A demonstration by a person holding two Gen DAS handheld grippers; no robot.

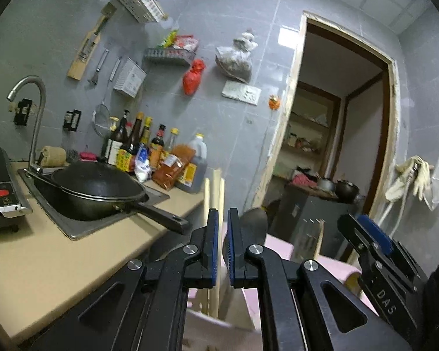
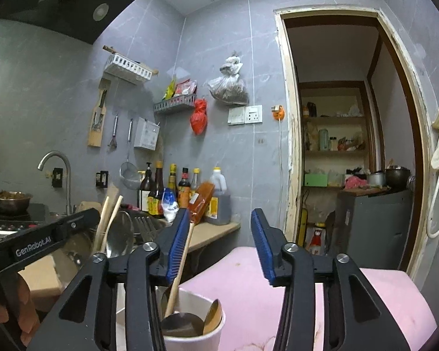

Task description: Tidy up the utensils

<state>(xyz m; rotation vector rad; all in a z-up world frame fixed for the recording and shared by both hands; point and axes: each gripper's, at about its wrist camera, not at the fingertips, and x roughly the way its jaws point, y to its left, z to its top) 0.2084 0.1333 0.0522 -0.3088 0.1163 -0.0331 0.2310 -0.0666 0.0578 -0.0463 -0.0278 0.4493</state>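
In the left wrist view, the left gripper (image 1: 223, 242) has its fingers almost pressed together; I cannot tell what they pinch. A dark spoon (image 1: 254, 225) sticks up just behind.

In the right wrist view, the right gripper (image 2: 219, 248) is spread wide above a white cup (image 2: 199, 337) holding spoons (image 2: 183, 323) and a wooden stick (image 2: 180, 269).

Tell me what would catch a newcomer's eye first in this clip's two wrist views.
Probably the right gripper, jaws wide open above a white cup holding spoons and a wooden-handled utensil, which stands on a pink surface. Next, the left gripper, nearly closed, apparently on something thin, with a glass of utensils beside it in the right view. Behind, a black wok sits in the sink, sauce bottles lining the grey wall.
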